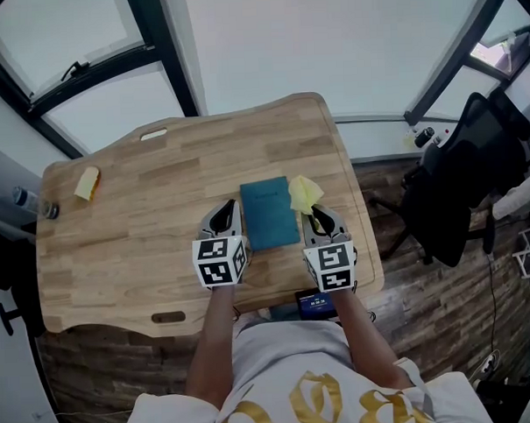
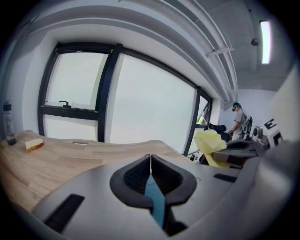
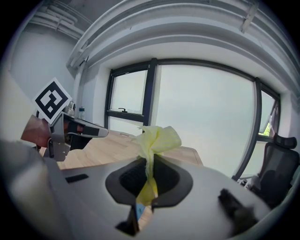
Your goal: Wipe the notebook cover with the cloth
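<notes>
Two bare forearms [image 1: 209, 340] reach in over the near edge of the pale wooden bench [image 1: 142, 212], each hand carrying one gripper. One rectangular teal notebook [image 1: 269, 213] lies flat between the two grippers, close to the near edge and right of the bench's middle. The left gripper [image 1: 225, 208] sits just beside the notebook's left edge. The right gripper [image 1: 316, 213] is just off its right edge, with one crumpled yellow cloth [image 1: 304, 193] at the notebook's far right corner. One small yellow block [image 1: 87, 182] lies near the far left corner and one bottle [image 1: 28, 201] stands at the left edge. One black office chair [image 1: 461, 180] stands off the right edge.

From the left gripper view, its fingers [image 2: 133, 176] are closed, the tips meeting in a thin line. A teal sliver [image 2: 153, 192] shows in the slit lower down; whether it is clamped I cannot tell.

From the right gripper view, the fingers [image 3: 126, 180] pinch the cloth [image 3: 157, 138], which bunches up above them.
</notes>
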Tool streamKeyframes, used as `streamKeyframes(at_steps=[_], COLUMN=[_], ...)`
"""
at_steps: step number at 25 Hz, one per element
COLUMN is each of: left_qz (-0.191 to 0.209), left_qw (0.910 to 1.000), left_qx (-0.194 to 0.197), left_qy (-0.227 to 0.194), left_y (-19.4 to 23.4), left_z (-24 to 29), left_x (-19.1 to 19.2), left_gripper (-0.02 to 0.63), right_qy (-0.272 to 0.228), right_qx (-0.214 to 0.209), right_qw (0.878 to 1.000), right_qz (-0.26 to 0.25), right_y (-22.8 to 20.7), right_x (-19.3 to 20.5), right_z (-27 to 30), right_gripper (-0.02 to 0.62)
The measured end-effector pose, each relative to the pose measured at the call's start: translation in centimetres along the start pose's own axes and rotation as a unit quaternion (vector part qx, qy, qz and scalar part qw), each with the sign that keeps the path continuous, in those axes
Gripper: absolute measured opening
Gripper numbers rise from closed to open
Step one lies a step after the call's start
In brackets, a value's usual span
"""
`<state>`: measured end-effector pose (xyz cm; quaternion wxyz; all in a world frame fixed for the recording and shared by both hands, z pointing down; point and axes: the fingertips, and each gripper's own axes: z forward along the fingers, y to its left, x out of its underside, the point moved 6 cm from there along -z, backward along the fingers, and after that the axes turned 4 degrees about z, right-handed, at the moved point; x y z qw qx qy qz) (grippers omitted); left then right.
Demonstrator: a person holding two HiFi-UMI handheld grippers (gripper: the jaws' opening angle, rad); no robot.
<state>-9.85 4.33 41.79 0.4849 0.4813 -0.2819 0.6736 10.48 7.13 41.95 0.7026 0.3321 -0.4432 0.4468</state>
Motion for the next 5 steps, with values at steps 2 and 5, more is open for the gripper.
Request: streamKeyframes(at_steps=[2, 5], left_qz=[0.002, 0.004], left_qw=[1.0000, 1.0000], left_qx=[-0.001, -0.003], left_qy=[-0.004, -0.008], left_y=[-0.07, -0.08], left_z=[-0.14, -0.17], left_x=[-0.05, -0.16], left_gripper=[0.018, 0.018], right_qy=[0.000, 0.000], right_qx=[0.000, 0.000], right_qw=[1.000, 1.000], right_qz=[0.002, 0.006], right_y=[-0.07, -0.26], right_x=[0.04, 0.17], right_z=[-0.27, -0.47], right_gripper=[0.037, 0.037])
